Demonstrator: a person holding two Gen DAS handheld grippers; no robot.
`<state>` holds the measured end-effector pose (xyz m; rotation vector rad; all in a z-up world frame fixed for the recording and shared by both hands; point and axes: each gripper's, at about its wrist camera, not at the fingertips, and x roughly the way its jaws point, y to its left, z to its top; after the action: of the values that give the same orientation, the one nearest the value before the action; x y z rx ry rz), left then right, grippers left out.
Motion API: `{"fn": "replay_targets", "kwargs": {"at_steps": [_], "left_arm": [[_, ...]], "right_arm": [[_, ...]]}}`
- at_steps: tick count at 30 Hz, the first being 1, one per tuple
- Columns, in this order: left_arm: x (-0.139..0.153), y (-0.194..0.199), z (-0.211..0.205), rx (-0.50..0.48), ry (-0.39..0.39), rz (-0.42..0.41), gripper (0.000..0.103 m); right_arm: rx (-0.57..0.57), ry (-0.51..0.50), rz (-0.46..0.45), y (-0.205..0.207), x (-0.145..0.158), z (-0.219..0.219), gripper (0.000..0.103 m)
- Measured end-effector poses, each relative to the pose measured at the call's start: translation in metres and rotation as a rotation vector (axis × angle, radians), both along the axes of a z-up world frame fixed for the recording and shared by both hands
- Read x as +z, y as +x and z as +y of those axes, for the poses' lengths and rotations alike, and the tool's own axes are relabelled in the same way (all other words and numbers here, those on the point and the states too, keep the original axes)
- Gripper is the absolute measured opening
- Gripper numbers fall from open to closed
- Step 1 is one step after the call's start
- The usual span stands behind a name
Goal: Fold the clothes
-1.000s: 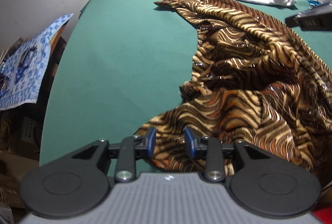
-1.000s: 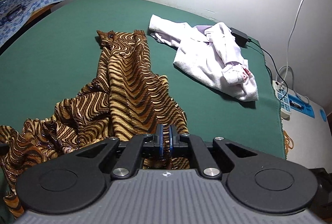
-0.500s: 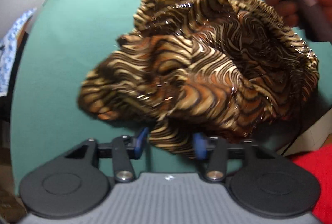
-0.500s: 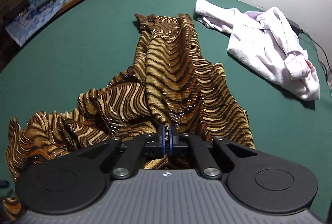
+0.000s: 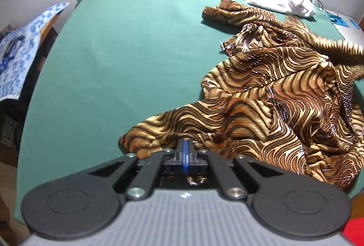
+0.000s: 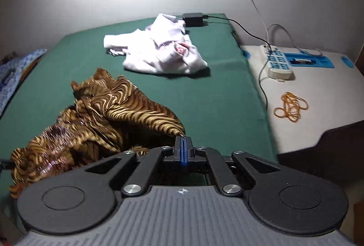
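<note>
A shiny brown-and-gold striped garment (image 5: 273, 91) lies crumpled on the green table (image 5: 113, 52). My left gripper (image 5: 185, 152) is at its near edge, jaws closing to a tight pinch with the hem caught between the blue pads. In the right wrist view my right gripper (image 6: 183, 145) is shut on a pointed corner of the same garment (image 6: 136, 114), holding it stretched up off the table. That raised strip shows blurred at the right edge of the left wrist view. A crumpled white garment (image 6: 163, 57) lies farther back.
A black adapter (image 6: 193, 19) sits at the table's far corner with its cable running to a power strip (image 6: 277, 61) on a white side surface, beside loose rubber bands (image 6: 290, 107). A blue-patterned cloth (image 5: 20, 50) hangs left of the table.
The left jaws went from open beside the hem to pressed together on it. The right gripper swung right with its corner of the garment, stretching the fabric out across the table.
</note>
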<state>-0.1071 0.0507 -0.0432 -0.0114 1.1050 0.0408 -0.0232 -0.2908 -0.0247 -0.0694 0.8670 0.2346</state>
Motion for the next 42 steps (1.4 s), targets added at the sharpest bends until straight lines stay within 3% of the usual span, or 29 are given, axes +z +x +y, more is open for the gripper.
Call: {"fn": "replay_targets", "kwargs": {"at_steps": [1, 3, 5, 7, 8, 12, 14, 15, 17, 20, 22, 25, 27, 29, 32, 34, 39, 42], "left_arm": [[-0.001, -0.001, 0.003, -0.009, -0.01, 0.007, 0.004], [-0.002, -0.003, 0.005, -0.03, -0.016, 0.021, 0.009], [-0.004, -0.011, 0.003, -0.055, -0.02, 0.039, 0.015], [-0.006, -0.018, 0.0, -0.079, -0.024, 0.057, 0.028], [-0.007, -0.022, -0.001, -0.086, -0.028, 0.065, 0.035], [-0.014, -0.034, -0.003, -0.093, -0.058, 0.087, 0.057], [-0.015, -0.038, -0.004, -0.106, -0.082, 0.089, 0.063], [-0.016, -0.038, -0.006, -0.118, -0.09, 0.088, 0.067], [-0.019, -0.037, -0.01, -0.136, -0.096, 0.088, 0.067], [-0.022, -0.031, -0.014, -0.148, -0.12, 0.081, 0.066], [-0.023, -0.022, -0.019, -0.156, -0.125, 0.068, 0.06], [-0.024, -0.004, -0.028, -0.166, -0.096, 0.037, 0.045], [-0.026, 0.009, -0.036, -0.166, -0.038, 0.018, 0.015], [-0.026, 0.021, -0.042, -0.169, -0.009, 0.006, 0.005], [-0.022, 0.031, -0.043, -0.156, -0.005, -0.009, 0.0], [-0.02, 0.031, -0.039, -0.138, 0.004, -0.016, 0.0], [-0.021, 0.02, -0.015, -0.093, -0.087, 0.027, 0.003], [-0.015, 0.003, -0.004, -0.101, -0.152, 0.033, 0.014]], "right_arm": [[0.004, -0.047, -0.005, -0.002, -0.002, 0.003, 0.008], [0.044, -0.082, -0.05, -0.005, -0.001, 0.019, 0.012], [0.159, -0.002, -0.081, -0.004, 0.005, 0.045, 0.022], [0.272, 0.081, -0.1, 0.001, 0.008, 0.075, 0.051], [0.32, 0.113, -0.102, 0.005, 0.008, 0.091, 0.052], [0.484, 0.134, 0.043, 0.04, -0.019, 0.159, 0.051], [0.532, 0.094, 0.11, 0.051, -0.035, 0.18, 0.041], [0.534, 0.09, 0.125, 0.056, -0.036, 0.183, 0.006], [0.526, 0.094, 0.147, 0.066, -0.035, 0.185, 0.0], [0.475, 0.212, 0.069, 0.076, 0.001, 0.168, 0.0], [0.435, 0.31, 0.006, 0.081, 0.029, 0.153, 0.0], [0.362, 0.434, -0.122, 0.086, 0.07, 0.13, 0.0], [0.305, 0.502, -0.21, 0.086, 0.092, 0.114, 0.0], [0.237, 0.527, -0.299, 0.087, 0.107, 0.1, 0.0], [0.126, 0.473, -0.381, 0.087, 0.114, 0.083, 0.0], [0.049, 0.361, -0.389, 0.089, 0.106, 0.076, 0.0], [-0.078, 0.188, -0.278, 0.093, 0.061, 0.047, 0.0], [-0.129, -0.06, -0.225, 0.09, 0.029, 0.041, 0.003]]}}
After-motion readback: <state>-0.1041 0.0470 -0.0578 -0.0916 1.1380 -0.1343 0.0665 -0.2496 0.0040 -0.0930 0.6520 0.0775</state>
